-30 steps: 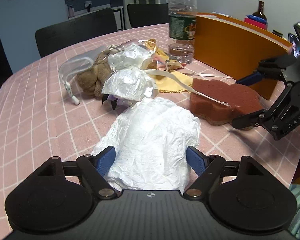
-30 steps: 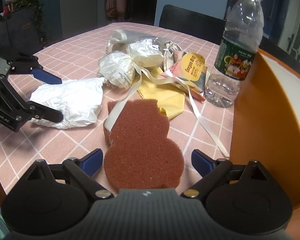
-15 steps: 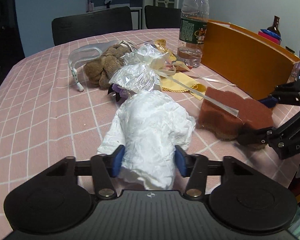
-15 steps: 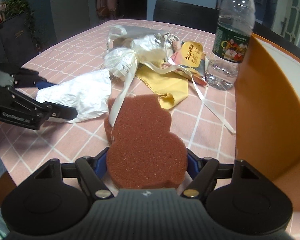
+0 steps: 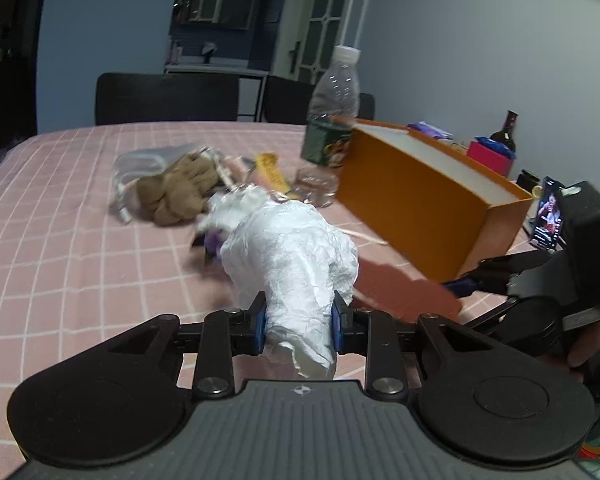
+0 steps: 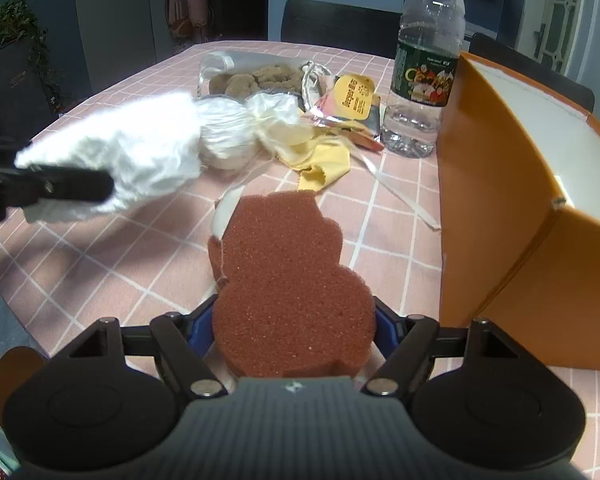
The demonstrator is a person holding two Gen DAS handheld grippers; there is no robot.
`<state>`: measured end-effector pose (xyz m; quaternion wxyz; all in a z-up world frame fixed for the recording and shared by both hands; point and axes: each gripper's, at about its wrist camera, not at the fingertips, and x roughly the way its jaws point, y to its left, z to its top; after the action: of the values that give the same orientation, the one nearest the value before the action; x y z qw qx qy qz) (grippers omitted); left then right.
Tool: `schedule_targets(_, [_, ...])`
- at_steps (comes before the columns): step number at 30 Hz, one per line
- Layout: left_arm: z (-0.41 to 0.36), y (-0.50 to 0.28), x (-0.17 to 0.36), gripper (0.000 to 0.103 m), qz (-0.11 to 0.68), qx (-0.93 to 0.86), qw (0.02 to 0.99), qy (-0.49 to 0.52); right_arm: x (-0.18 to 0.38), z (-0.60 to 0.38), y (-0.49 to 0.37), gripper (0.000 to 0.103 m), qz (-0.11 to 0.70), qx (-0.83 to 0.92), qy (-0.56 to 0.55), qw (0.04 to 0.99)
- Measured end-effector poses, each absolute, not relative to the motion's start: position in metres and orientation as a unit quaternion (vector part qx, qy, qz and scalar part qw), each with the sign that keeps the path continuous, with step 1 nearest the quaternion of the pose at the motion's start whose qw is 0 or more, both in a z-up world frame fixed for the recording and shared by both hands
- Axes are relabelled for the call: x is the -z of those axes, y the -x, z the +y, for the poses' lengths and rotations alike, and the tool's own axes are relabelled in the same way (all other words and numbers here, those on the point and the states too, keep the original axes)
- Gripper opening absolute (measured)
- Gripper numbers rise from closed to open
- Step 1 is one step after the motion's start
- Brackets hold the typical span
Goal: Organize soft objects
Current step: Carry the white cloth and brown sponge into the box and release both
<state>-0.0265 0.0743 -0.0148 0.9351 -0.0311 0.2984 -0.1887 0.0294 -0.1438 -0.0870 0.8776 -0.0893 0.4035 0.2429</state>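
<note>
My left gripper [image 5: 299, 330] is pinching a crinkled white bag [image 5: 290, 256] between its blue pads, jaws drawn in tight on the narrow near end. The bag is bulging forward, papery and wrinkled, and from the right wrist view [image 6: 120, 156] it is hanging above the table [image 6: 100, 264] rather than lying on it.

My right gripper [image 6: 294, 330] is closing on a sponge [image 6: 288, 280], rust-brown, coarse-pored, flat with a lobed gourd-like outline. Both blue pads are pressing into its widest lobe. I cannot tell whether its far end is touching the cloth. A pale ribbon [image 6: 396, 192] is trailing from under its far edge.

Beyond, a loose pile is sitting on the pink grid-patterned tablecloth: two round bundles in clear crinkly film [image 6: 224, 136], a limp yellow cloth [image 6: 324, 164], a shiny foil packet [image 6: 352, 100] with a yellow label, and a tan knobbly plush [image 5: 176, 194] partly inside a clear pouch.

A clear ribbed plastic bottle [image 6: 424, 64], green label, is standing upright just beside the pile. To its right an orange box [image 6: 496, 208] with a white interior is sitting open, rigid and smooth-walled.
</note>
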Motion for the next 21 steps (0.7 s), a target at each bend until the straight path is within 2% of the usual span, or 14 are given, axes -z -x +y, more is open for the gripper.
schedule_targets(4, [0.064,0.021,0.004,0.033,0.274,0.181,0.944,0.013,0.089,-0.143,-0.026,0.074,0.406,-0.242,0.092,0.876])
schedule_targets(12, [0.094,0.02,-0.024,0.033,0.237,0.108,0.965,0.006,0.082,-0.15,-0.021,0.075,0.395,-0.235,0.101,0.882])
schedule_targets(16, [0.069,0.015,-0.025,0.033,0.248,0.158,0.955,-0.027,0.078,-0.149,-0.021,0.074,0.388,-0.237,0.116,0.883])
schedule_targets(21, [0.032,-0.011,0.003,0.033,0.295,0.203,0.929,-0.088,0.075,-0.15,-0.018,0.074,0.387,-0.238,0.126,0.882])
